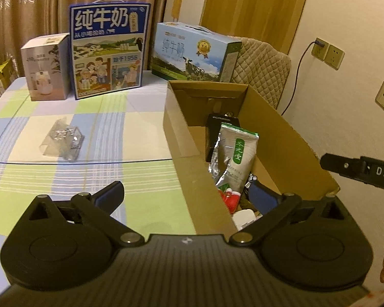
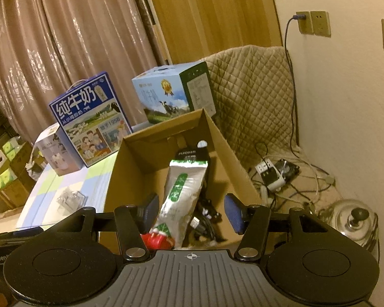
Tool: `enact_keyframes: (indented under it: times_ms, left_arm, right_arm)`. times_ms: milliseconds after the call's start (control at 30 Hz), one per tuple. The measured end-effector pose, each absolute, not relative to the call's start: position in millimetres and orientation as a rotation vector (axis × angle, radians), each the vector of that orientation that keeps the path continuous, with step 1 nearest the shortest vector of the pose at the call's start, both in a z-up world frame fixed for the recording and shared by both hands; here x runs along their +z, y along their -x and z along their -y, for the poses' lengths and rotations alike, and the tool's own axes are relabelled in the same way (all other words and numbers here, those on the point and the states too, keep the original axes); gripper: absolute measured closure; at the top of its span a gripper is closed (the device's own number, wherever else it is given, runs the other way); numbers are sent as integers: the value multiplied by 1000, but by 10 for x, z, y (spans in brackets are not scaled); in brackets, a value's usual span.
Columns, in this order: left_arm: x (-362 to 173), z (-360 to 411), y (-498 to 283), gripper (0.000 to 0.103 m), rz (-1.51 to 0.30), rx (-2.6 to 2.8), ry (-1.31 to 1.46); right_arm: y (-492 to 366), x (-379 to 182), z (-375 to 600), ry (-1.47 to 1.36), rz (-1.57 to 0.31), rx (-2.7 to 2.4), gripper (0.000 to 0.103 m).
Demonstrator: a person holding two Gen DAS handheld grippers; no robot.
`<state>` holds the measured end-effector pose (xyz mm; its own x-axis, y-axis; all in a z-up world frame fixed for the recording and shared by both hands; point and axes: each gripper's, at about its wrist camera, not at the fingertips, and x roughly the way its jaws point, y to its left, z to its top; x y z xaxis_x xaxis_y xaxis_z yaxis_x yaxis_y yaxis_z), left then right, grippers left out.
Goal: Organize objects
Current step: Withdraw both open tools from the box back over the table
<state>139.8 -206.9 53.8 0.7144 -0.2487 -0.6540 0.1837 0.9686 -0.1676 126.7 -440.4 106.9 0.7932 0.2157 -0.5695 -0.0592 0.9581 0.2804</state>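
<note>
both tools wide open, empty: left tool (image 1: pixel 184 194) straddles box (image 1: pixel 187 138) wall, right tool (image 2: pixel 190 208) above pouch (image 2: pixel 183 194). clear pack (image 1: pixel 62 140) remains on worktop (image 1: pixel 130 117); left should swing over, close gently on it.

A tall blue milk carton (image 1: pixel 108 48) stands at the far edge of the bench (image 1: pixel 64 179), with a pale blue milk box (image 1: pixel 194 52) to its right and a small white box (image 1: pixel 47 67) to its left. Right of the pale blue box, a quilted cover (image 2: pixel 253 97) drapes a chair below wall sockets (image 2: pixel 313 23).

A home living room, long beige pleated curtains (image 2: pixel 71 38), quilted tan sofa cover (image 2: pixel 253 97), checked pastel cloth-covered desk (image 1: pixel 71 138), cream wall sockets (image 1: pixel 327 52).
</note>
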Motion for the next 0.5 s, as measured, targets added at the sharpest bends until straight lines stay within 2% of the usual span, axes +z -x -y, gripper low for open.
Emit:
enact_keyframes:
  times_ms: [500]
  left_arm:
    - [697,1485,-1038,1,-713,-166,106]
  right_arm:
    - [-888,1190,3881,-203,-653,215,49]
